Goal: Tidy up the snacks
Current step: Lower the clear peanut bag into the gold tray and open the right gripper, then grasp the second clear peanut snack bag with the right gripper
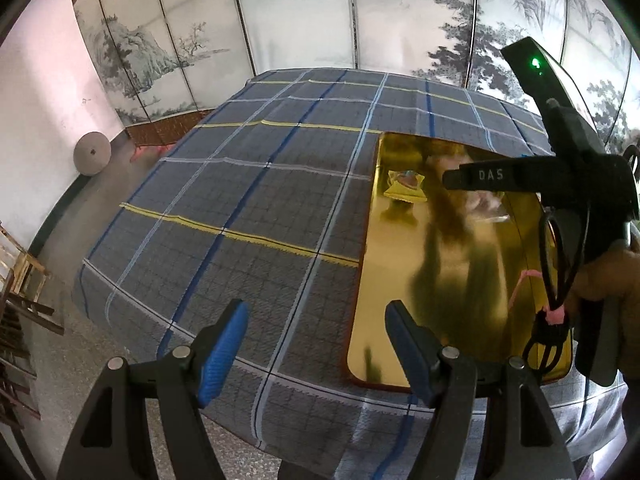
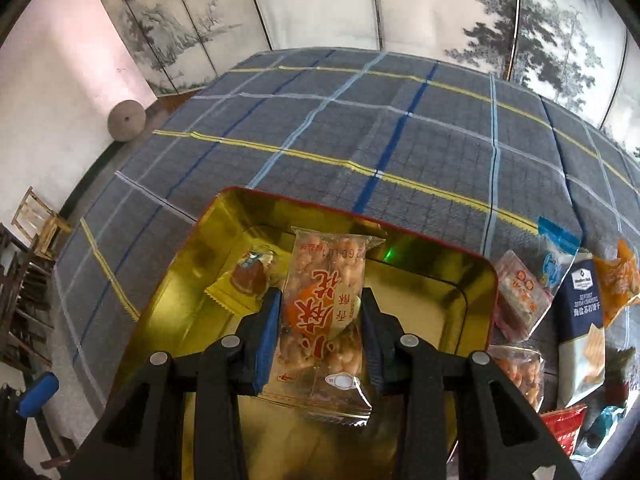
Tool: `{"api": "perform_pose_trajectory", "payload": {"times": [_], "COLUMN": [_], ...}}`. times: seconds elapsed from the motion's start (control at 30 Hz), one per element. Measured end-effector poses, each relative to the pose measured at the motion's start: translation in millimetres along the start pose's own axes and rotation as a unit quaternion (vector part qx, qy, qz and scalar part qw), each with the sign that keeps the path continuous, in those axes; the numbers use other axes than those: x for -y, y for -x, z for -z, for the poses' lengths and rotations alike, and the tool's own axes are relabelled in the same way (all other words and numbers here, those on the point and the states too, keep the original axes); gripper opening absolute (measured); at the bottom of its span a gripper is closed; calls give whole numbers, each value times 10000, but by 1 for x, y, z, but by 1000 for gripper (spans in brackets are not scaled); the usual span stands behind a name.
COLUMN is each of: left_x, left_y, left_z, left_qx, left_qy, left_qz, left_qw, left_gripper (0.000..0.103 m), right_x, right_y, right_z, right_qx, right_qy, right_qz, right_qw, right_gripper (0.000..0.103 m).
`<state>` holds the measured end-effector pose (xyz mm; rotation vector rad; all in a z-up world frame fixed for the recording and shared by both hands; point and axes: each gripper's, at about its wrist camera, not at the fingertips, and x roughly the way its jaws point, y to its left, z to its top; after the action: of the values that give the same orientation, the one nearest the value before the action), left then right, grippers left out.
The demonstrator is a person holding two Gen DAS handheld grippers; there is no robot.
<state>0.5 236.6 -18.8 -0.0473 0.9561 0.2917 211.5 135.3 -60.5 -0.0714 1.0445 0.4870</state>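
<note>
Painted folding screens [image 2: 320, 0] with ink landscapes stand behind a table draped in a grey plaid cloth [image 2: 360, 128] crossed by blue, white and yellow stripes. On the cloth sits a gold tin tray [image 2: 476, 280] with a red outer rim, its mirror-like inner surface throwing back blurred shapes. The right gripper [image 2: 320, 320] hangs over the tray with its blue-padded jaws clamped on the sides of a clear snack packet [image 2: 324, 304] printed with red characters and filled with pale, nut-like pieces; the packet stands roughly upright between the pads, above the tray floor. Further into the tray, near its far left corner, lies a yellow-wrapped snack [image 2: 244, 284] with a brown centre. To the right of the tray, on the cloth, waits a loose heap of other snacks: a pink-and-clear packet [image 2: 520, 296] just beside the tray rim, a dark blue and white cracker bag [image 2: 580, 320], an orange packet [image 2: 618, 284] and a red packet [image 2: 564, 428] near the lower edge. The left gripper [image 1: 316, 356] hovers over the cloth just left of the tray's near corner [image 1: 360, 360], its jaws spread wide with nothing between them. In the left wrist view the right gripper's black body [image 1: 576, 184] shows above the tray, held in a hand [image 1: 612, 280].
</note>
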Motion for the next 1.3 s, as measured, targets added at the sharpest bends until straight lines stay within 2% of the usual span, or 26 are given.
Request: {"api": "perform_pose_trajectory", "payload": {"times": [0.13, 0.23, 0.33, 0.4, 0.43, 0.5, 0.57, 0.6, 0.73, 0.97, 1.03, 1.07, 1.2, 1.3], "left_x": [2, 4, 4, 3, 4, 7, 12, 17, 27, 28, 29, 31, 39, 47], "left_y": [-1, 2, 8, 11, 12, 12, 12, 12, 11, 11, 10, 9, 11, 20], "left_z": [0, 0, -2, -4, -5, -5, -4, -2, 0, -1, -1, -1, 0, -1], "left_qx": [-38, -14, 83, 152, 167, 153, 133, 120, 63, 81, 61, 52, 83, 141], "left_qy": [-18, -66, -72, -44, -31, -23, -66, -127, -339, -363, -398, -411, -532, -661], "left_qz": [-6, -28, -57, -41, -15, 63, 131, 142, 115, 84, 63, 62, 47, 127], "left_qw": [10000, 10000, 9999, 9999, 9999, 9999, 9998, 9997, 9993, 9993, 9992, 9991, 9985, 9976], "left_gripper": [73, 73, 73, 73, 73, 73, 73, 73, 73, 73, 73, 73, 73, 73], "right_x": [4, 15, 46, 70, 80, 95, 103, 107, 106, 103, 101, 100, 97, 106], "right_y": [3, 20, 57, 77, 80, 73, 65, 62, 49, 23, 21, 22, 26, 56], "right_z": [-1, 2, 17, 32, 37, 48, 57, 60, 55, 44, 47, 47, 53, 59], "right_qx": [74, 378, 808, 939, 806, 265, -29, -127, -229, -450, -421, -384, -225, 238], "right_qy": [-86, -319, -738, -820, -745, -467, -263, -247, -167, -110, -61, -2, 171, -27], "right_qz": [-56, -314, -440, -208, -94, 49, 391, 386, 378, 383, 467, 518, 470, 216], "right_qw": [9999, 9983, 9930, 9920, 9939, 9985, 9989, 9989, 9989, 9982, 9980, 9979, 9985, 9995], "right_gripper": [43, 43, 43, 44, 47, 47, 47, 47, 46, 47, 46, 39, 36, 36]}}
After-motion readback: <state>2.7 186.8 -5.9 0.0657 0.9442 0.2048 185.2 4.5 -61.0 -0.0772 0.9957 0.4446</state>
